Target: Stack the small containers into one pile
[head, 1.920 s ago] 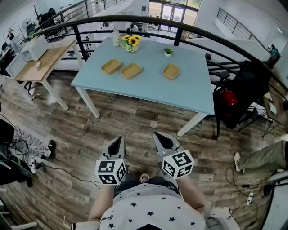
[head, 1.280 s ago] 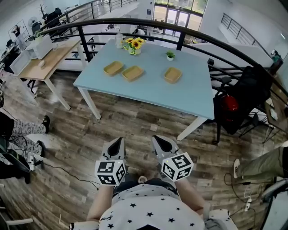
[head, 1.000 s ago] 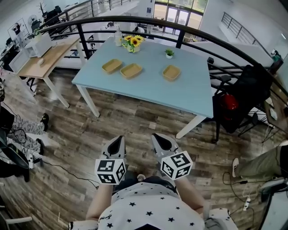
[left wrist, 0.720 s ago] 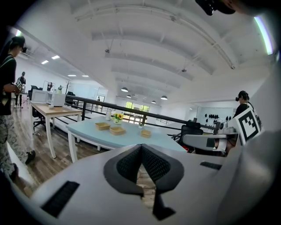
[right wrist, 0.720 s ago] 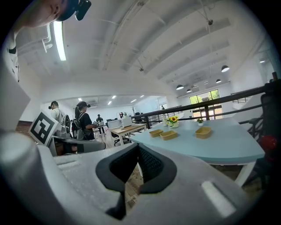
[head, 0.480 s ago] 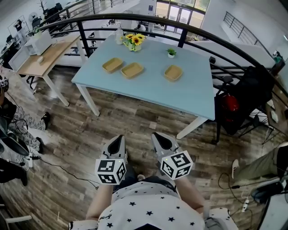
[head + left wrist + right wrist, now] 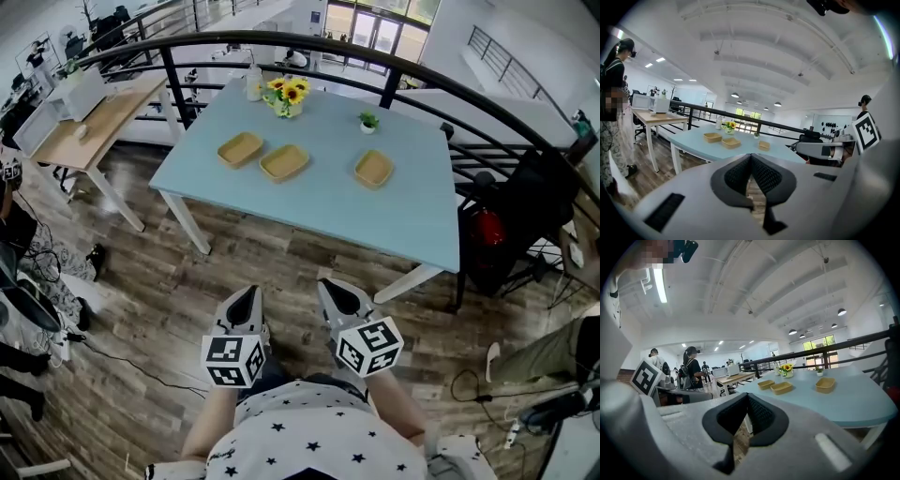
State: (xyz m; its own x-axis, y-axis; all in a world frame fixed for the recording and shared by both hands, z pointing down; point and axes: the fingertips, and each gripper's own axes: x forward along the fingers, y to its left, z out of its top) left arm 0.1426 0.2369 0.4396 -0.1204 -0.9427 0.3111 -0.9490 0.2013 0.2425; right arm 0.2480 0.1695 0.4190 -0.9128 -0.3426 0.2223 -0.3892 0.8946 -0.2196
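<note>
Three small tan containers lie apart on a light blue table [image 7: 375, 211]: a left one [image 7: 240, 148], a middle one [image 7: 284, 161] beside it, and a right one [image 7: 374, 168] on its own. They also show far off as the left container [image 7: 712, 137], the middle container [image 7: 731, 142] and the right container [image 7: 763, 145], and again as the middle container [image 7: 781, 387] and the right container [image 7: 825, 384]. My left gripper [image 7: 246, 302] and right gripper [image 7: 335, 293] are shut and empty, held close to the body over the floor, well short of the table.
A vase of sunflowers [image 7: 287, 96], a bottle [image 7: 253, 86] and a small potted plant [image 7: 368, 122] stand at the table's far edge. A black railing [image 7: 281, 42] curves behind. A wooden desk [image 7: 84, 117] is at left, a black bag [image 7: 525, 202] at right. People stand nearby.
The view has shifted so the table sits slightly lower and further right in the head view. Both grippers stay shut in the same place near the body.
</note>
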